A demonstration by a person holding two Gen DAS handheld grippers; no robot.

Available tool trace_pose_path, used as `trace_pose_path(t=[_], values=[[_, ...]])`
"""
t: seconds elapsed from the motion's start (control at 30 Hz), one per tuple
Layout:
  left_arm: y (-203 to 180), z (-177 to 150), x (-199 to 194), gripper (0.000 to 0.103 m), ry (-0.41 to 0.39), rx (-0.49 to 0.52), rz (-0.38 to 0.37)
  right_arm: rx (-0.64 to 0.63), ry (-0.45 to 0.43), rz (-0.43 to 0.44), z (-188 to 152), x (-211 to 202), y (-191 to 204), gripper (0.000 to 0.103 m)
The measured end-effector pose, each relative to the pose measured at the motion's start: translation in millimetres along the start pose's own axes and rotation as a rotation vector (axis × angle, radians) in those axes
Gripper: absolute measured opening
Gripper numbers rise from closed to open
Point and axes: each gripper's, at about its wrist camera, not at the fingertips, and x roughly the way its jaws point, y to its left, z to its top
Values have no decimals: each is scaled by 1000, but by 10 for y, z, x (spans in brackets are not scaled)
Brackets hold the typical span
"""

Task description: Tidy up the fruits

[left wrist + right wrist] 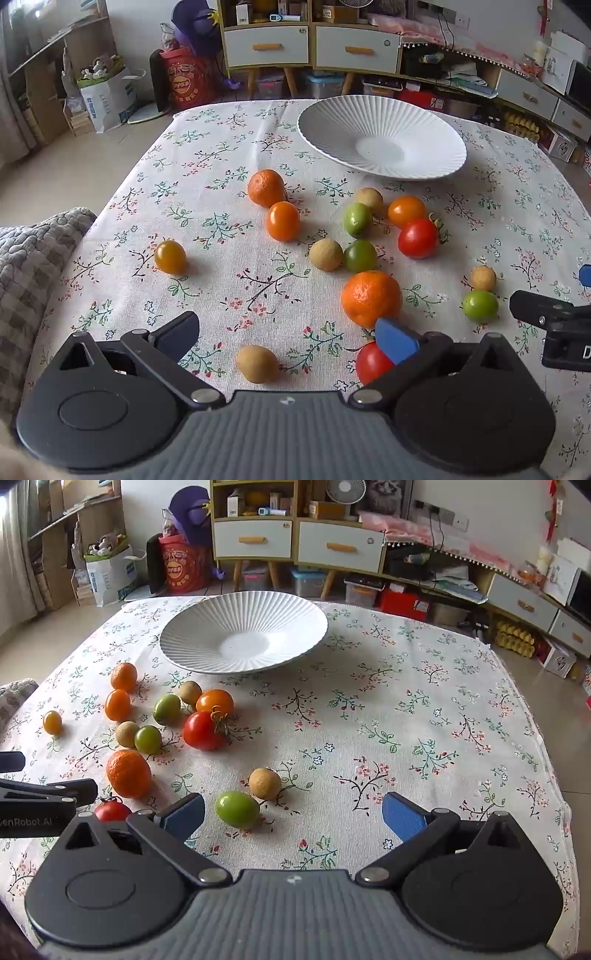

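Over a floral tablecloth (229,155), the left gripper (288,338) hangs with its blue-padded jaws wide apart, a small tan oval fruit (257,363) lying between them. A red tomato (372,363) sits partly behind the right pad, just below a large orange mandarin (370,298). The white ribbed plate (382,134) holds nothing.

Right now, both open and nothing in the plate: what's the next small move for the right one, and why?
Probably ease the right hand-held gripper forward and down over the green fruit. It lies nearest, just ahead between the open fingers, apart from the tan fruit behind it. The white plate holds nothing yet, and the left hand-held gripper is open too.
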Motion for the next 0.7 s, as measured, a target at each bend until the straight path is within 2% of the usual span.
trace_pose_path(t=[0.7], values=[[-9, -12, -24, 99, -12, 19, 11, -8, 3, 3, 0, -6, 13, 102]])
